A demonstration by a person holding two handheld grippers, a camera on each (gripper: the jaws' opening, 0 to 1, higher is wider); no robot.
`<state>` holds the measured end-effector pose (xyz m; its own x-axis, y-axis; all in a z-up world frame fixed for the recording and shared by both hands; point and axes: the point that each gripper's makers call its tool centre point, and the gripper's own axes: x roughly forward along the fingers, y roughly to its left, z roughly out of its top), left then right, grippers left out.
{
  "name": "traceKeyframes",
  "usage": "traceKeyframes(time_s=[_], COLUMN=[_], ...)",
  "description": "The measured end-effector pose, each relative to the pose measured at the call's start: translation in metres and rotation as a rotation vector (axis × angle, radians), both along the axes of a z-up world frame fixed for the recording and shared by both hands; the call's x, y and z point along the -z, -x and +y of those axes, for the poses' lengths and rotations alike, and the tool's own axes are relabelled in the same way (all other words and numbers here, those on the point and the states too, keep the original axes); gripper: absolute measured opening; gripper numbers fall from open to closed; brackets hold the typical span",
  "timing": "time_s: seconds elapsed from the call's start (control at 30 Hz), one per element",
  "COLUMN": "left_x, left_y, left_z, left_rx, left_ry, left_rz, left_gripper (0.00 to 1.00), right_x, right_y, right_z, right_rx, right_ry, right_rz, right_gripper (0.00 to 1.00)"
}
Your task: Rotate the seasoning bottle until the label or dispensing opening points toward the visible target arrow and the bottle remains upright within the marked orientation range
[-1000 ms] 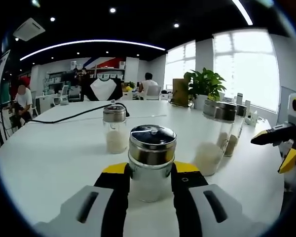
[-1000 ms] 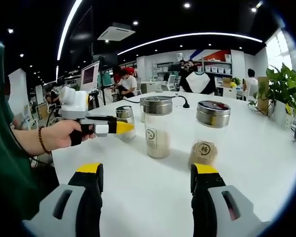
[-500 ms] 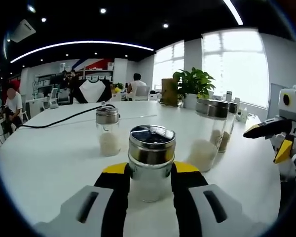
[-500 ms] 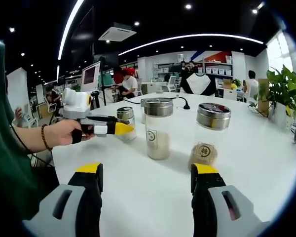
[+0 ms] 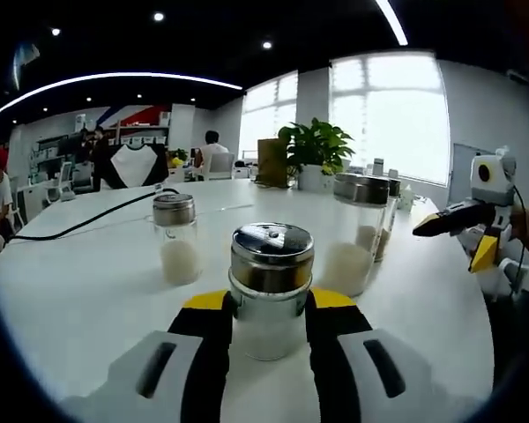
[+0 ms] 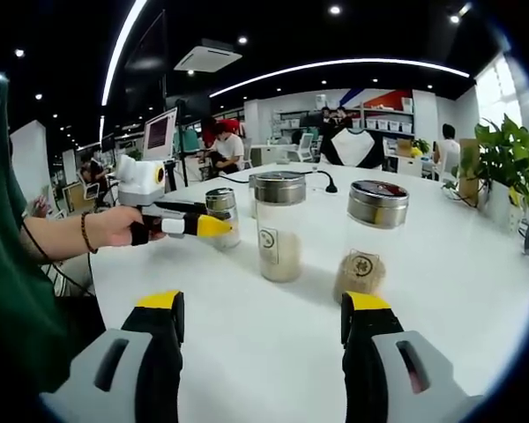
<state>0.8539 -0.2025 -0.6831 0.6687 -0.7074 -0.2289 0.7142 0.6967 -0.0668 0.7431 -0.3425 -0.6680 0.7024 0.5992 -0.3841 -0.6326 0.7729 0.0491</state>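
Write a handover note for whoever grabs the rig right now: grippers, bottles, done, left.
Left gripper: shut on the small glass seasoning bottle with a steel shaker lid, upright on the white table.
Right gripper: open, holding nothing, facing two taller steel-lidded glass jars.
Another small shaker bottle stands apart, beyond the held bottle in the left gripper view.
Done: bottle grasped.
Left: turn it to target; no arrow mark can be seen here.
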Motion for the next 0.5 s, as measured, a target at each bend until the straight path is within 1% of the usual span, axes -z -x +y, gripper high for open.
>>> traceKeyframes(time_s=[0.13,0.3,0.5], left_x=[0.0001,-0.0004,-0.0005], left_y=[0.0004,0.0015,0.0012], left_z=[-0.0002,-0.0017,-0.0023], left_rx=[0.045,0.11,0.158], left_ry=[0.012,0.01,0.008], left_rz=[-0.002,-0.004,-0.006], left_gripper=[0.34,0.34,0.34], right_x=[-0.0007,-0.0008,-0.0009], right_y=[0.0002,0.0006,0.0005], right_z=[-0.0003,-0.001,-0.0015], right_rx=[0.001,0.001,0.007], right_ry=[-0.001,0.002,-0.001], right_rz=[-0.002,-0.003,-0.001], right_gripper=[0.73,0.73,0.73])
